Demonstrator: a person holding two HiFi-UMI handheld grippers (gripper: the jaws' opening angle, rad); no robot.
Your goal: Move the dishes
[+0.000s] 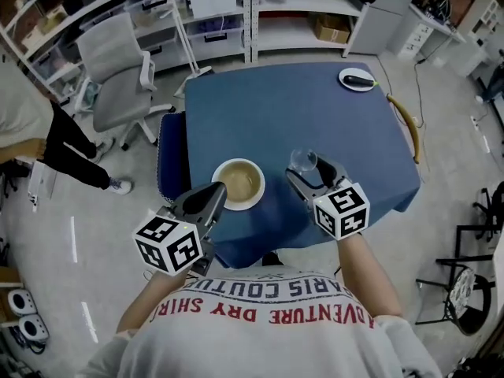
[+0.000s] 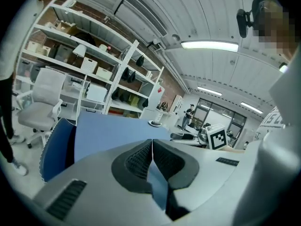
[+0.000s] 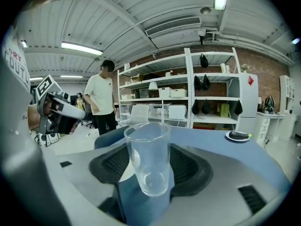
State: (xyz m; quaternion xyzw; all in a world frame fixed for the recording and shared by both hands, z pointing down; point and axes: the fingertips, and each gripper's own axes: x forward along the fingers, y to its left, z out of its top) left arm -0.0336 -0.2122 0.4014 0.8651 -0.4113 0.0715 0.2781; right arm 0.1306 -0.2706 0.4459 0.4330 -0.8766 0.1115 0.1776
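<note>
Right gripper view: a clear drinking glass [image 3: 149, 157] is clamped between the right gripper's [image 3: 151, 169] fingers, over the blue worktop's [image 1: 283, 109] near edge. A cream bowl [image 1: 239, 183] stands beside it, apparently unmoved. The left gripper [image 2: 151, 149], fingers pressed together, holds nothing.

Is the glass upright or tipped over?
Upright: the glass stands rim up, base down, held by the right gripper.
</note>
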